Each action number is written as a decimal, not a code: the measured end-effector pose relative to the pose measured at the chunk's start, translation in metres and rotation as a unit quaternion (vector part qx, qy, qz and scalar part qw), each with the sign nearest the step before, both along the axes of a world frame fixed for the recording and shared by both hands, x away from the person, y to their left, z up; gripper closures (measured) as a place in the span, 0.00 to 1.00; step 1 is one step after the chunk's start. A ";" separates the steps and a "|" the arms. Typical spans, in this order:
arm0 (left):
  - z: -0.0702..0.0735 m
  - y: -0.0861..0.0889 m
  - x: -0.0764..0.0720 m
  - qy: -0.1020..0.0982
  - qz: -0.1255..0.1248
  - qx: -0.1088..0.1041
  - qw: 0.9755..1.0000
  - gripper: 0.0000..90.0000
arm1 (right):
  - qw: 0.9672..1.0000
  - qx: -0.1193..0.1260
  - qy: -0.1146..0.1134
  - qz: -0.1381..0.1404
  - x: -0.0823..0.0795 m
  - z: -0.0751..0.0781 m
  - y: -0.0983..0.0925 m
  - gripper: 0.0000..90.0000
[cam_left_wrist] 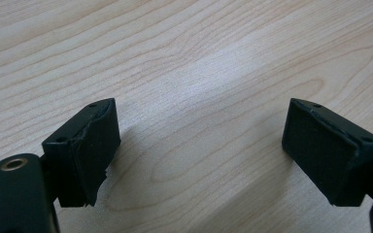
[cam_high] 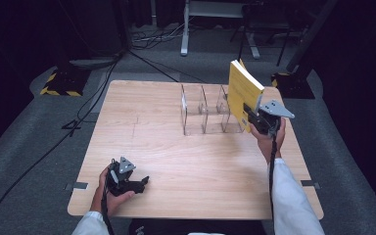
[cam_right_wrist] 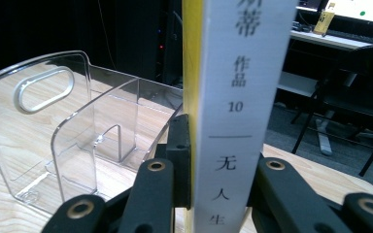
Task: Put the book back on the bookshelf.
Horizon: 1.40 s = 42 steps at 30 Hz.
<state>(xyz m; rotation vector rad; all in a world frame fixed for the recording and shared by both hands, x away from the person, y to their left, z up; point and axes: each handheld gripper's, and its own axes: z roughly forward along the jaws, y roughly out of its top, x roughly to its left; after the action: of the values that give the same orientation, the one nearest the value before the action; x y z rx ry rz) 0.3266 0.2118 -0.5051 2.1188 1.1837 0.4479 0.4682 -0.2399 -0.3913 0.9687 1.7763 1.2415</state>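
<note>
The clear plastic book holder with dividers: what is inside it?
The clear plastic book holder has empty slots; bare wood shows through. The yellow book covers part of its right end, so that part stays unseen.

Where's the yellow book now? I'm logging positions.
High view: the yellow book is held upright in the right tool, beside the clear rack's right end.

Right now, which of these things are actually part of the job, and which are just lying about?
Part of the job:
- yellow book, clamped upright in the right tool
- clear divided rack on the table, beside the book

Just about:
- left tool, open, resting on bare wood
- cables on the floor
- striped stand base
</note>
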 end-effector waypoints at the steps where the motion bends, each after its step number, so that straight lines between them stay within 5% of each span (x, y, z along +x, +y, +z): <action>1: 0.000 0.000 0.000 0.000 0.000 0.000 1.000 0.16 | 1.000 0.000 0.001 0.000 0.002 -0.001 0.002 0.85; 24: 0.000 0.000 0.000 -0.004 0.001 0.001 1.000 0.16 | 1.000 0.003 0.017 -0.015 0.023 -0.023 0.014 0.85; 42: 0.000 0.000 -0.002 -0.001 0.004 0.001 1.000 0.16 | 0.999 0.030 0.031 -0.018 0.032 -0.045 0.015 0.85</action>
<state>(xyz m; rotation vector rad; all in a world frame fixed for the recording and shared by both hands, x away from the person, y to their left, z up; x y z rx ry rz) 0.3251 0.2121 -0.5053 2.1160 1.1913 0.4542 0.5006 -0.2250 -0.4367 1.0802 1.7696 1.2603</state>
